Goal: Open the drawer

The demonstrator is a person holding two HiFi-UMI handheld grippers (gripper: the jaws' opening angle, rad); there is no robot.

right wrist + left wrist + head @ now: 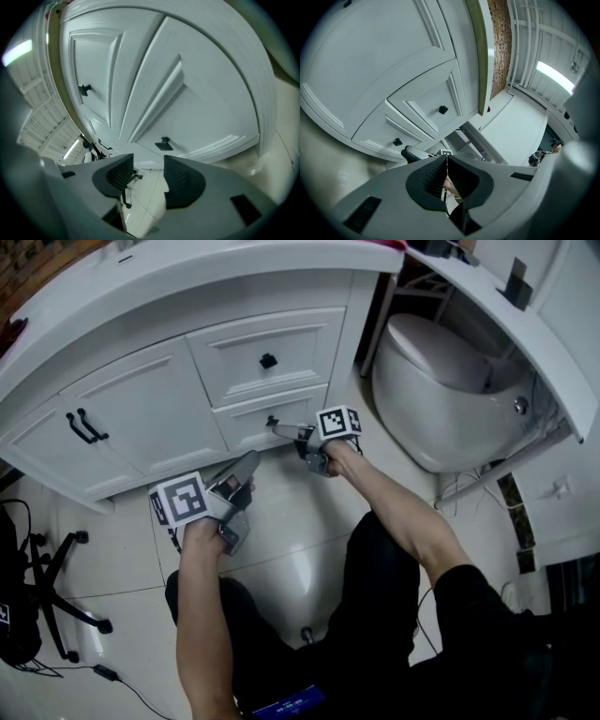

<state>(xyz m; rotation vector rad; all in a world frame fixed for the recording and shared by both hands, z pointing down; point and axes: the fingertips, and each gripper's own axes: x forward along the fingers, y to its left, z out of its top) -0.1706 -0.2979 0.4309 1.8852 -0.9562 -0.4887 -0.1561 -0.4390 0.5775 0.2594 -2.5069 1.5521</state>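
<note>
Hovering at lower drawer knob [271, 420].
Holding right gripper [287, 431] spread just beside it, left gripper [249, 461] pinched shut, over floor tiles [300, 512].

The lower drawer [246, 424] is white and panelled, with a small black knob [271, 420]. It is shut, under a matching upper drawer [239, 357].

Tiled floor [286, 512] bears white cabinet [141, 418], toilet [441, 399], chair base [66, 592].

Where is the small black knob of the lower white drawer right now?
In the head view the small black knob sits on the lower white drawer front, below the upper drawer's knob, just ahead of the tips of the open right gripper.
</note>
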